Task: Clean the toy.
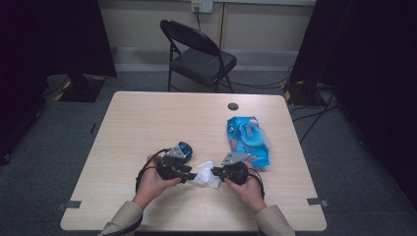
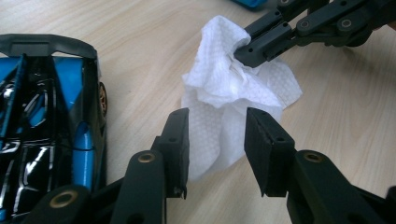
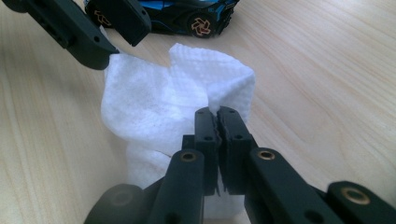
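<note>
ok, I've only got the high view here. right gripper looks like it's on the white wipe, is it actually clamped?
Observer: Yes. In its own view the right gripper has its jaws pinched together on a fold of the white wipe.
Operator: And the left one, gripping too?
Observer: No. The left gripper has its jaws apart; the wipe hangs between them, with a gap at each pad.
Operator: The blue thing by the left hand?
Observer: A blue and black toy car with orange-spoked wheels, standing on the table beside the wipe.
</note>
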The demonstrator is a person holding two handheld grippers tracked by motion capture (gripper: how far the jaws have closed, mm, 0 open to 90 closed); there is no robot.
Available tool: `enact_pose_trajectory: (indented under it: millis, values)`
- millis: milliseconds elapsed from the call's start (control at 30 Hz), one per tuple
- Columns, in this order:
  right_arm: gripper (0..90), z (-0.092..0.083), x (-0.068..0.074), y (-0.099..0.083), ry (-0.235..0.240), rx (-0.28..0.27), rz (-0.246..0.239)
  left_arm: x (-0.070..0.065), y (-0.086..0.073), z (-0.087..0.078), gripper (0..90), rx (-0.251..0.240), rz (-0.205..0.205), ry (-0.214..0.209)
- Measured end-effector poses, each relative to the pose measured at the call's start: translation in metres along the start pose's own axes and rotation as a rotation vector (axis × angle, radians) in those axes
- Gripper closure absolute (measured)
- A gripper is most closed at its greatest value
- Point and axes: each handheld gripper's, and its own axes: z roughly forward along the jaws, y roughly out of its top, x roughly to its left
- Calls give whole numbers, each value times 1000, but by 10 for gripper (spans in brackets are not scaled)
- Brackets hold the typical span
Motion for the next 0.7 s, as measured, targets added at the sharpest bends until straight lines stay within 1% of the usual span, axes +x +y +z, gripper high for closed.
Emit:
enact_pose_trajectory:
  millis: [33,67,133,167,267,300,367,467,533,600,667,700]
  values:
    - [864,0,0,0,-1,1,0,0,0,1,651,10,4,4]
    - [857,0,1,0,-4,2,-4,-1,-1,2,660,11,0,3]
    - [835,0,2,0,-4,2,-3,-1,-1,3,735,31,2,1]
    - [817,0,2,0,-5,2,1,-2,-1,5,742,29,3,10]
    - [734,-3,1,1,-2,-11,25,-4,-1,7,761,35,4,6]
    - [715,-5,1,1,-2,-19,26,-4,-1,8,775,45,5,6]
    - [710,-10,2,2,-8,-23,28,-5,-1,9,787,47,6,10]
    - [722,-19,3,6,-4,-27,34,-6,-2,10,812,48,1,5]
    - [739,-26,2,6,1,-37,61,-7,-2,10,823,49,4,2]
    - [756,-32,1,6,-2,-47,82,-9,-1,12,828,60,10,-6]
    - [773,-35,0,5,-8,-52,100,-10,-2,15,827,54,4,-8]
    - [773,-34,0,4,-6,-50,106,-10,-1,16,828,61,12,-9]
